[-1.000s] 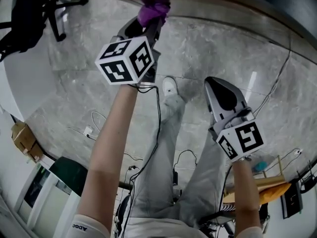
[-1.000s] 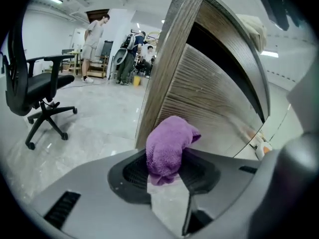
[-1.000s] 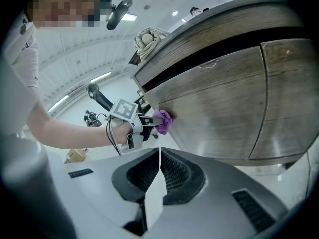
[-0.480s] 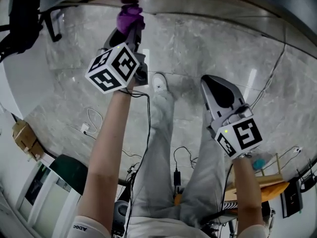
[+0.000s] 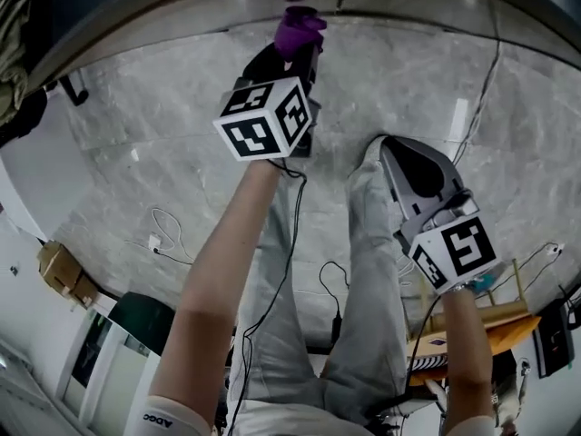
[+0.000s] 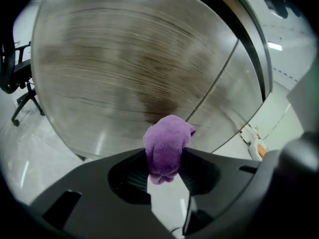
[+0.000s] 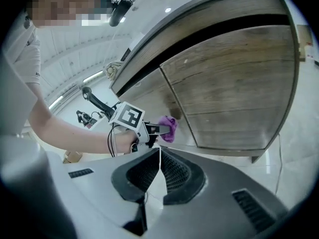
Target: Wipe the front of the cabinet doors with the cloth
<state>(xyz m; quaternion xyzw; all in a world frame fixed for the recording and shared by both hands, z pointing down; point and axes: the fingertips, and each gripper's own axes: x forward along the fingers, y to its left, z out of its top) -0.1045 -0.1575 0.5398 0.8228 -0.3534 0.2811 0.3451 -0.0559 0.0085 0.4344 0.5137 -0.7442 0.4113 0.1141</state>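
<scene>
Purple terry cloth (image 6: 167,146), soft and bunched into a rounded wad, is clamped between the black ridged jaws of your left gripper (image 6: 164,167) and bulges out past their tips. Just beyond it are the cabinet doors (image 6: 124,68), flat panels of brown wood with horizontal grain. The cloth is low on the left-hand door, close to the thin vertical seam (image 6: 215,83). You cannot tell from any view whether it touches the wood. Your bare left forearm (image 5: 227,271) reaches straight forward with the gripper aimed at the doors. Your right gripper (image 7: 159,166) is held lower and further back. Its ribbed jaws are pressed together with nothing between them. Underfoot is a grey marbled floor (image 5: 154,162).
</scene>
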